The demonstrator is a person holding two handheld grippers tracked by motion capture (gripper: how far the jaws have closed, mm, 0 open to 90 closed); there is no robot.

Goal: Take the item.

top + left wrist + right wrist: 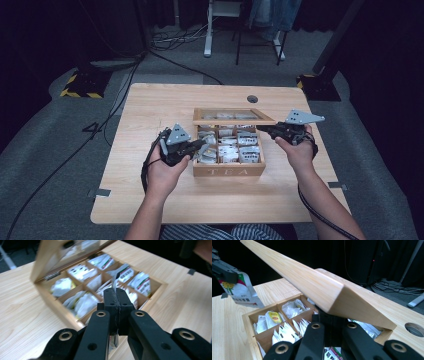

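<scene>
1. Tea bag (pixel 116 277): a flat white paper sachet with red and green print, seen edge-on from the left gripper view. It's lifted clear, hanging over the box's left side.
2. Wooden tea box (pixel 228 170): light wood, "TEA" on the front, compartments stuffed with sachets, sitting mid-table.
3. Lid (pixel 312 285): wood frame with a clear pane, tilted up and open.

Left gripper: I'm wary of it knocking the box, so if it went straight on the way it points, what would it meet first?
Probably the packets in the open tea box; the left gripper, shut on a tea bag, points down over them. Depth is unclear.
</scene>
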